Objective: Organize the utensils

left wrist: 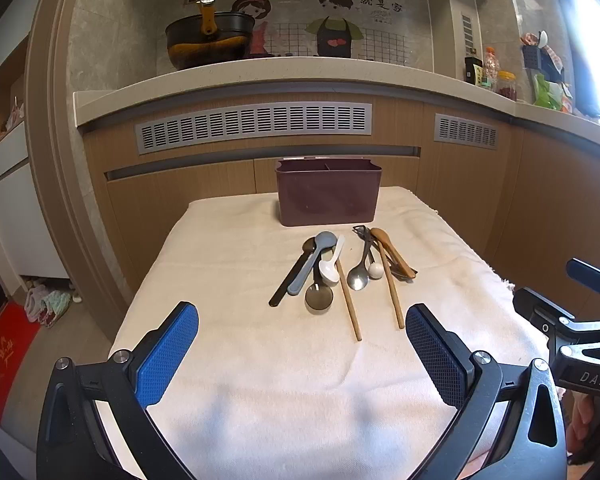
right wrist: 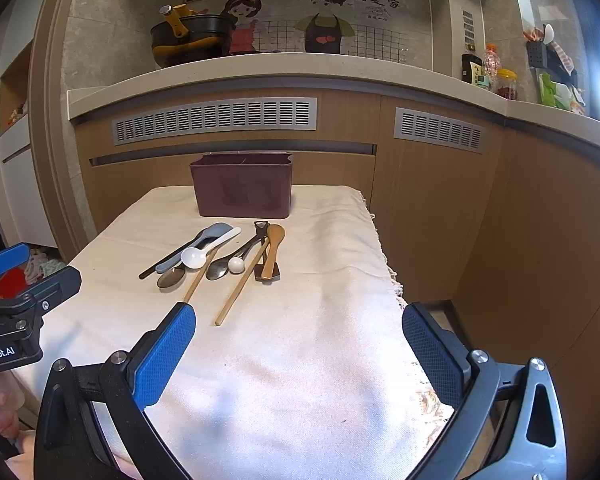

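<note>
Towel-covered table [left wrist: 284, 380], wooden cabinets [left wrist: 188, 196], stone counter [left wrist: 236, 76]

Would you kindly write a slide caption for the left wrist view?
Open left gripper hovers over the cloth-covered table, facing scattered spoons and chopsticks before a maroon utensil holder.

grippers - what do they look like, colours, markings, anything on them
Both are alike: the left gripper and right gripper have black angular frames with silver round bolts and two fingers faced with blue cross-hatched pads. In the left wrist view the right gripper's body reads "DAS" in white; in the right wrist view the left one reads "nRobot.AI". No cables show. Bare fingers hold the left one.
</note>
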